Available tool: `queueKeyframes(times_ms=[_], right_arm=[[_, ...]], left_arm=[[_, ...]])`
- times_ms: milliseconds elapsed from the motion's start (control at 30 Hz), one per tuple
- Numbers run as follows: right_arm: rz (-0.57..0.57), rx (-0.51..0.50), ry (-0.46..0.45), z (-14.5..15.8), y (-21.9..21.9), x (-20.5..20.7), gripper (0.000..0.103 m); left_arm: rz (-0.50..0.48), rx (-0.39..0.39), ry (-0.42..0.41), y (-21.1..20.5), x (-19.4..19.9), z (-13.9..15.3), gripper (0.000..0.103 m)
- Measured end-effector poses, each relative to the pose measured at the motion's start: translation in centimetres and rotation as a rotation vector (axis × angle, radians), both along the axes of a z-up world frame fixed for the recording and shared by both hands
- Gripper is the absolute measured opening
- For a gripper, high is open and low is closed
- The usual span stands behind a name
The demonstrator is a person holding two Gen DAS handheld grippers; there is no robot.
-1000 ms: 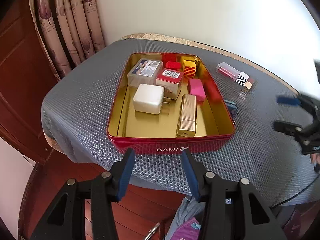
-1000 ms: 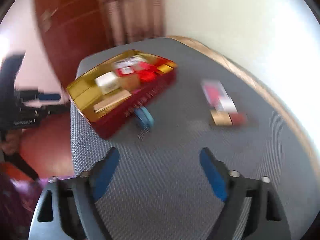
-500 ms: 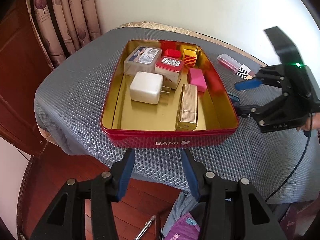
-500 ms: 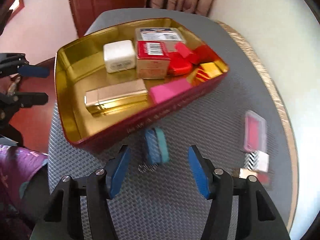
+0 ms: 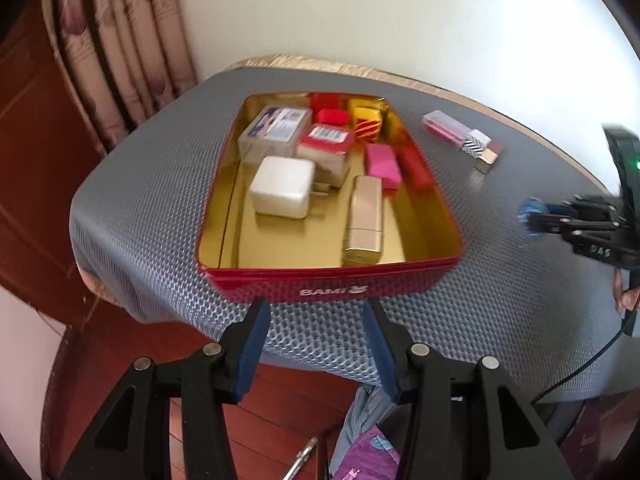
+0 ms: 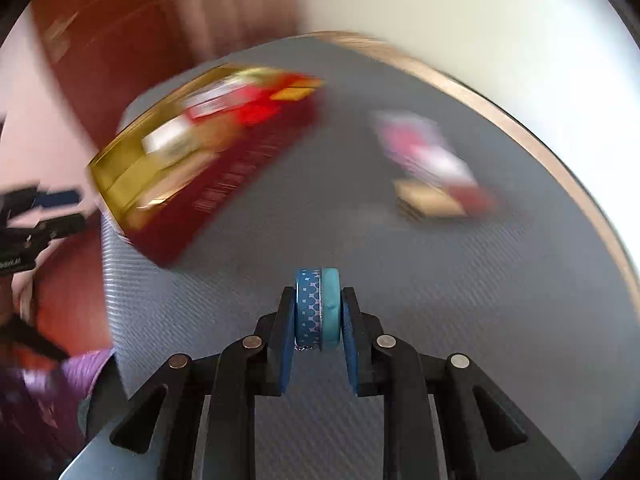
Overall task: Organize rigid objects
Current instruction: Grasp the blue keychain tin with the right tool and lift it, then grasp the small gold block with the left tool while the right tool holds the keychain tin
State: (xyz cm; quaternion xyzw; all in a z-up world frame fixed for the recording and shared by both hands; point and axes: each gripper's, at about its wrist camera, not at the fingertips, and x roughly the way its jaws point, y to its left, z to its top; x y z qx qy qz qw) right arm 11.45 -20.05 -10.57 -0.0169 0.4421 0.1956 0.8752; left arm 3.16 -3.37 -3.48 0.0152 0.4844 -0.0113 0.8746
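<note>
Grey mat [image 6: 440, 280] below — blue tape rolls [image 6: 318, 308] clamped between right gripper [image 6: 318, 300] jaws.

Open grey mat [image 6: 360, 240] directly ahead of the right gripper [image 6: 318, 332]. Ahead-left, path blocked by red tin [image 6: 224, 184] wall. Ahead-right, small boxes [image 6: 432, 176] near the table edge. Between tin and boxes, a clear lane toward the far wall.

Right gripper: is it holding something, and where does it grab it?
Yes. The right gripper pinches two stacked blue tape rolls by their flat outer faces.
</note>
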Motion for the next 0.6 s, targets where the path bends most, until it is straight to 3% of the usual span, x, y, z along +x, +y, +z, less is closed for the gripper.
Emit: queueKeyframes(times_ms=[133,233,333,467,600], right_arm=[[-0.255,0.057,0.03,-2.5,-8.1,-3.1,0.02],[-0.376,0.072,0.027,-3.6,-12.0,-5.4,0.02],[-0.426,0.043,-0.002,-3.8,-13.5,-6.6,0.02],[-0.443,0.037,-0.027,-4.3,-13.9,-7.7,0.02],[-0.448,0.054,-0.049,-5.2,-13.9,-8.0,0.02]], left_arm=[[-0.113,-0.087,-0.036,-1.6,-0.7,1.5,0.049],[-0.203,-0.116,-0.048,-3.7,-0.5,2.7,0.049],[-0.305,-0.129,-0.047,-6.6,1.1,3.9,0.049],[-0.404,-0.202,0.01,-10.4,4.7,4.4,0.049],[-0.439,-0.143,-0.002,-14.5,8.8,3.3,0.049]])
